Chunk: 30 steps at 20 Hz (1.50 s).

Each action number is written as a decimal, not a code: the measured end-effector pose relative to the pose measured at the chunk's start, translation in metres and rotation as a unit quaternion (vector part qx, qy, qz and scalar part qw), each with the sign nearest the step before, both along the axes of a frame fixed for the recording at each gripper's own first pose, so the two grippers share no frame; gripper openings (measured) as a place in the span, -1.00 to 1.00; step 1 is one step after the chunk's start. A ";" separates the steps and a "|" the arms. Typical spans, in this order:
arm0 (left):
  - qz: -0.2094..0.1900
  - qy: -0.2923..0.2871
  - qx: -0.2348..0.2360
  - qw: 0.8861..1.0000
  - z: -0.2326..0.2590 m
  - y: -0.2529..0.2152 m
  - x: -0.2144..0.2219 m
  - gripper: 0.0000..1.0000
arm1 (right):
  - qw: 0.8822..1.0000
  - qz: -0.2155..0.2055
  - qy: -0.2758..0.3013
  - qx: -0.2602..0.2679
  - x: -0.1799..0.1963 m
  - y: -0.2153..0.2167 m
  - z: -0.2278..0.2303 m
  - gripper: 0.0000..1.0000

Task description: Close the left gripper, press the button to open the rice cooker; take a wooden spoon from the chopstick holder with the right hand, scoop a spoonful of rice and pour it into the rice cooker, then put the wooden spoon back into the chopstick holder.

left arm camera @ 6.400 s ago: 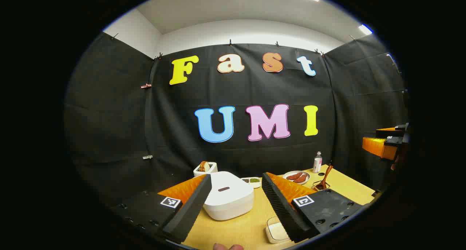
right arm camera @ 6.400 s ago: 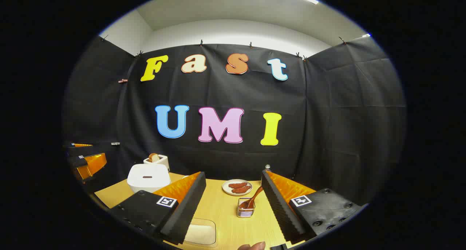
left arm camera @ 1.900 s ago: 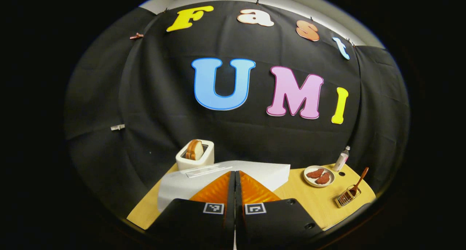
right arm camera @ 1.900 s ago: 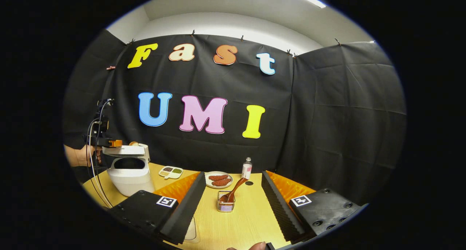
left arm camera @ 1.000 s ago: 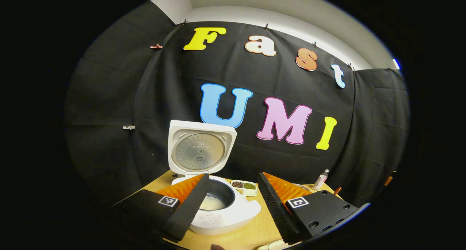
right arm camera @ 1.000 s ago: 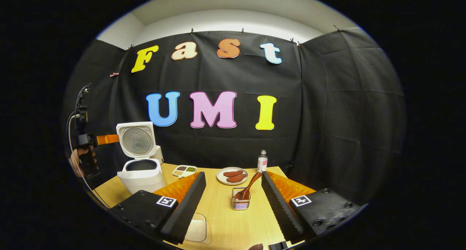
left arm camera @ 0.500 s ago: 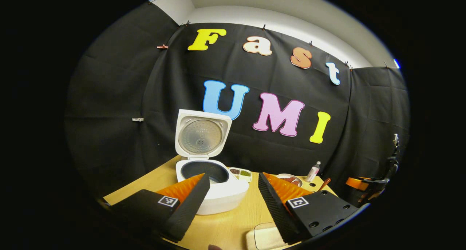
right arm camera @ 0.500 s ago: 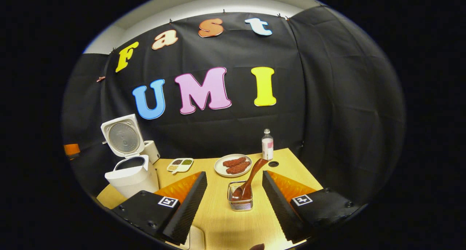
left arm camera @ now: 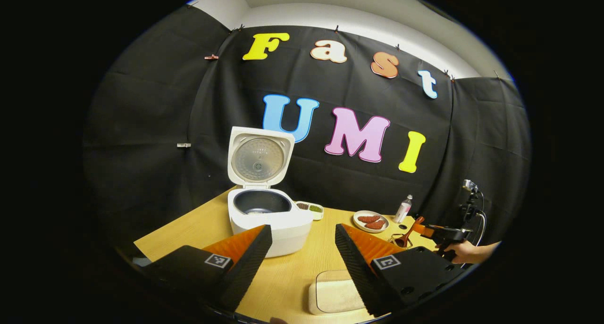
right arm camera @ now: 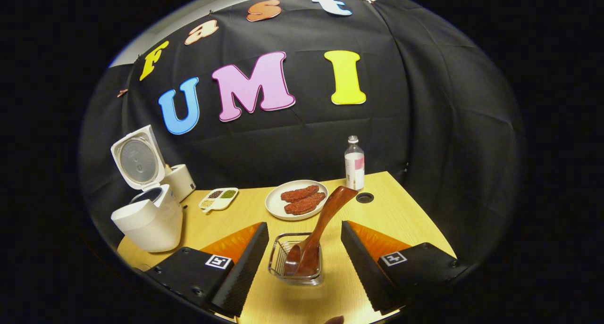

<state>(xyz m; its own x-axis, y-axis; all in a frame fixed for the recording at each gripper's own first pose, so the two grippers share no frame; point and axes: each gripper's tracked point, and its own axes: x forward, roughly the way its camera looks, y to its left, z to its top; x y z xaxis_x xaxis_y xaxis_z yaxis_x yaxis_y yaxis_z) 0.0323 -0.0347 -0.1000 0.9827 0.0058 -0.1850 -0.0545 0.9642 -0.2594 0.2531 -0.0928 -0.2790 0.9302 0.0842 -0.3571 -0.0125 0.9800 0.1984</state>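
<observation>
The white rice cooker [left arm camera: 271, 220] stands with its lid [left arm camera: 258, 155] raised and its dark pot showing. My left gripper [left arm camera: 302, 246] hangs open a little short of the cooker, holding nothing. In the right gripper view the cooker [right arm camera: 148, 218] is at the far left. My right gripper [right arm camera: 304, 232] is open, with the wire chopstick holder [right arm camera: 281, 255] between its fingers. The wooden spoon [right arm camera: 325, 222] leans up and right out of the holder, untouched. A shallow white container of rice [left arm camera: 332, 295] lies near the table's front edge.
On the wooden table [right arm camera: 406, 211] stand a plate of sausages [right arm camera: 296, 199], a small bottle [right arm camera: 355, 164], a divided dish of beans [right arm camera: 218, 197] and a toaster [right arm camera: 181, 180] behind the cooker. A hand [left arm camera: 467, 251] holds the right gripper [left arm camera: 432, 231] at the far right.
The left gripper shut, pressed the cooker's top, then opened and drew back as the lid swung up. The right gripper moved forward and down until the spoon's holder lay between its fingers.
</observation>
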 end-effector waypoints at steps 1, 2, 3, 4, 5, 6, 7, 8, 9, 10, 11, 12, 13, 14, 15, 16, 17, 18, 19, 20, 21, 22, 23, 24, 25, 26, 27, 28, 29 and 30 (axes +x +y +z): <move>0.003 0.004 0.006 1.000 -0.003 -0.002 -0.002 0.87 | 1.000 -0.001 0.009 0.010 0.009 -0.003 -0.010 0.95; 0.003 0.007 0.011 1.000 -0.005 -0.005 -0.003 0.87 | 1.000 -0.004 0.017 0.020 0.017 -0.005 -0.020 0.95; 0.003 0.011 0.015 1.000 -0.007 -0.008 -0.004 0.87 | 0.999 -0.007 0.024 0.029 0.024 -0.007 -0.028 0.94; 0.002 0.015 0.019 1.000 -0.010 -0.010 -0.004 0.87 | 0.999 -0.008 0.031 0.040 0.030 -0.008 -0.036 0.93; 0.004 0.019 0.022 1.000 -0.012 -0.012 -0.004 0.87 | 0.998 -0.007 0.037 0.050 0.034 -0.005 -0.042 0.92; 0.006 0.022 0.024 0.999 -0.013 -0.013 -0.003 0.87 | 0.997 -0.009 0.043 0.057 0.039 -0.005 -0.048 0.86; 0.010 0.024 0.025 0.999 -0.015 -0.013 -0.003 0.87 | 0.997 -0.009 0.050 0.063 0.040 -0.003 -0.054 0.72; 0.012 0.027 0.024 0.999 -0.018 -0.014 -0.002 0.87 | 0.997 -0.012 0.054 0.062 0.043 -0.004 -0.060 0.35; 0.013 0.031 0.023 0.999 -0.020 -0.015 -0.002 0.87 | 0.996 -0.006 0.055 0.065 0.043 0.000 -0.062 0.19; 0.015 0.034 0.023 0.999 -0.022 -0.016 -0.002 0.87 | 0.996 0.002 0.057 0.069 0.044 0.005 -0.062 -0.22; 0.018 0.035 0.024 0.999 -0.023 -0.016 -0.003 0.87 | 0.996 0.002 0.055 0.068 0.046 0.007 -0.063 -0.31; 0.019 0.038 0.025 0.999 -0.025 -0.016 -0.003 0.87 | 0.996 0.004 0.055 0.070 0.042 0.004 -0.060 -0.39; 0.021 0.040 0.024 0.999 -0.026 -0.016 -0.003 0.87 | 0.995 0.003 0.057 0.079 0.041 0.002 -0.060 -0.41; 0.022 0.042 0.024 0.999 -0.027 -0.016 -0.003 0.87 | 0.994 -0.003 0.059 0.092 0.043 0.000 -0.061 -0.58; 0.024 0.043 0.024 0.999 -0.027 -0.015 -0.004 0.87 | 0.993 -0.007 0.062 0.102 0.043 0.000 -0.061 -0.55; 0.025 0.043 0.025 0.998 -0.027 -0.014 -0.004 0.87 | 0.992 -0.010 0.061 0.106 0.042 0.001 -0.057 -0.63; 0.026 0.043 0.026 0.998 -0.027 -0.013 -0.004 0.87 | 0.993 -0.013 0.061 0.102 0.041 0.001 -0.059 -0.67; 0.025 0.042 0.028 0.998 -0.027 -0.012 -0.005 0.87 | 0.994 -0.016 0.059 0.093 0.041 0.001 -0.059 -0.70; 0.027 0.043 0.030 0.998 -0.027 -0.011 -0.005 0.87 | 0.994 -0.019 0.058 0.088 0.040 0.001 -0.058 -0.70; 0.027 0.042 0.031 0.998 -0.027 -0.009 -0.005 0.87 | 0.994 -0.023 0.058 0.087 0.040 0.002 -0.058 -0.70; 0.028 0.042 0.032 0.998 -0.026 -0.007 -0.007 0.87 | 0.994 -0.027 0.058 0.089 0.040 0.001 -0.058 -0.70; 0.030 0.043 0.031 0.998 -0.028 -0.005 -0.007 0.87 | 0.994 -0.029 0.058 0.090 0.039 0.001 -0.058 -0.65; 0.031 0.043 0.029 0.998 -0.028 -0.003 -0.007 0.87 | 0.994 -0.033 0.055 0.086 0.038 0.001 -0.058 -0.65; 0.031 0.045 0.028 0.998 -0.030 -0.002 -0.009 0.87 | 0.995 -0.031 0.052 0.078 0.037 0.001 -0.056 -0.61; 0.032 0.047 0.027 0.998 -0.031 -0.001 -0.010 0.87 | 0.996 -0.030 0.047 0.067 0.034 0.001 -0.055 -0.58; 0.033 0.050 0.027 0.998 -0.034 0.000 -0.010 0.87 | 0.997 -0.023 0.041 0.063 0.033 0.003 -0.051 -0.53; 0.034 0.053 0.027 0.998 -0.036 0.002 -0.011 0.87 | 0.998 -0.021 0.040 0.053 0.031 0.004 -0.051 -0.53; 0.035 0.053 0.026 0.998 -0.037 0.003 -0.010 0.87 | 0.998 -0.022 0.036 0.046 0.030 0.003 -0.051 -0.53; 0.035 0.053 0.025 0.998 -0.036 0.004 -0.010 0.87 | 0.998 -0.018 0.034 0.047 0.030 0.006 -0.049 -0.53; 0.036 0.054 0.025 0.998 -0.037 0.005 -0.010 0.87 | 0.998 -0.013 0.033 0.053 0.028 0.009 -0.047 -0.53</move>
<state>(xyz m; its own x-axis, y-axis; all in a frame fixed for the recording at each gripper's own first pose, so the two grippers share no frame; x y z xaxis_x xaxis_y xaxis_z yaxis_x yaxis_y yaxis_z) 0.0222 -0.0298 -0.1372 0.9535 0.0882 -0.2881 -0.1498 0.9684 -0.1992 0.2816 -0.0834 -0.3261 0.9075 0.0997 -0.4080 0.0299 0.9536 0.2997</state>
